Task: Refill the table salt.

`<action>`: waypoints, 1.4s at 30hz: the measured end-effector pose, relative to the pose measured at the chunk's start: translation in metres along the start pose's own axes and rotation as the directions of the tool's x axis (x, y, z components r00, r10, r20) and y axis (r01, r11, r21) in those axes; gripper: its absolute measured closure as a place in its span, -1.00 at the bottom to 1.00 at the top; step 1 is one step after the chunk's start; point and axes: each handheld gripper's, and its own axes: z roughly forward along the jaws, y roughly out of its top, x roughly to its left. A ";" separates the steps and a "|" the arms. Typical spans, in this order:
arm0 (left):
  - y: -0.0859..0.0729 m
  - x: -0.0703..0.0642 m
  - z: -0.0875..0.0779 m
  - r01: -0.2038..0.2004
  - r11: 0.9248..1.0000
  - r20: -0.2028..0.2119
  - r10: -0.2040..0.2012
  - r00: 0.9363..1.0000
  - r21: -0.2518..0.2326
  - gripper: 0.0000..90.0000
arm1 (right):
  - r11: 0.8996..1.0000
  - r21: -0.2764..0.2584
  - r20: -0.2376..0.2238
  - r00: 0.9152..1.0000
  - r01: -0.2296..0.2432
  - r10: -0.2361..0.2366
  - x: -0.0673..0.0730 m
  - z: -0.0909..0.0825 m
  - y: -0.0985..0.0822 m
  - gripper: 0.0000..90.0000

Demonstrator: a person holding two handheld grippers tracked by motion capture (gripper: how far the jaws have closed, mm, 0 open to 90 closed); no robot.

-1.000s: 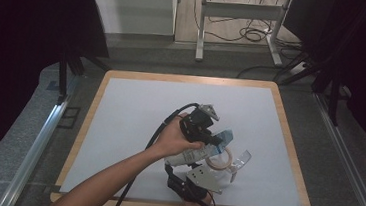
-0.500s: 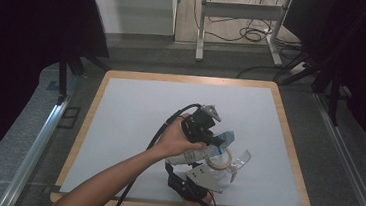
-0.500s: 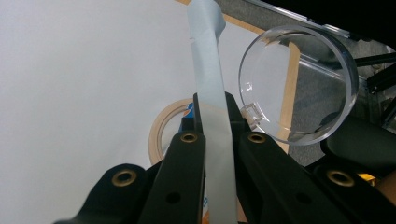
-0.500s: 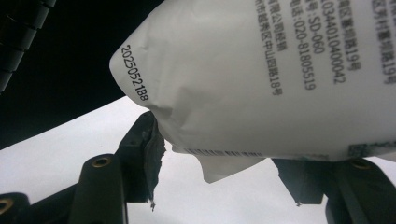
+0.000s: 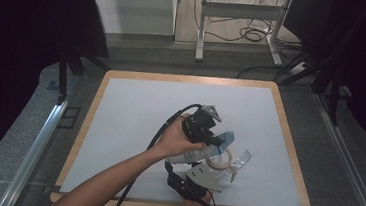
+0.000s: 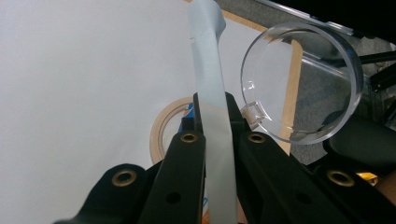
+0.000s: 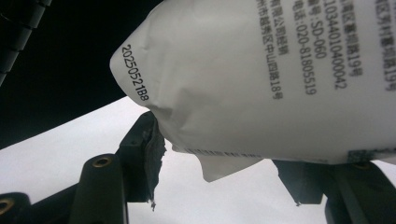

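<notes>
The white pouch point(image 7: 261, 79), printed with black characters and a date code, sits near the front of the surface point(image 5: 135, 109), to the right of its middle, and is held between both hand-held grippers. In the right gripper view it bulges between the two black jaws, creased at its lower edge, with a torn corner hanging down. The right hand-held gripper point(image 5: 214, 178) comes in from the front edge and its jaws stand partly apart around the pouch's body, pads against its sides. The left hand-held gripper point(image 5: 213, 136), gripped by a hand point(image 5: 180, 140) whose forearm crosses from the lower left, is clamped tight on a flat grey-white strip of the pouch point(image 6: 215, 116); in the left gripper view that strip rises straight up from between the closed jaws.

A clear round plastic container point(image 6: 303, 84) lies tilted just beside the strip, its open mouth facing the camera; what it holds, if anything, cannot be made out. Behind the left jaw a tan roll of tape point(image 6: 163, 130) lies flat on the surface, half covered by the jaw. In the high view the roll point(image 5: 218, 159) and the clear container point(image 5: 241, 161) lie right beside the pouch, between the two grippers.

The pouch's contents are hidden, and its right edge is cut off in the right gripper view. The surface has a wooden rim point(image 5: 288, 142).
</notes>
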 end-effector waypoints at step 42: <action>0.003 0.001 0.003 0.006 1.000 -0.004 -0.005 1.000 0.028 1.00 | 1.000 -0.005 0.002 1.000 -0.001 0.001 -0.001 0.003 0.001 -0.12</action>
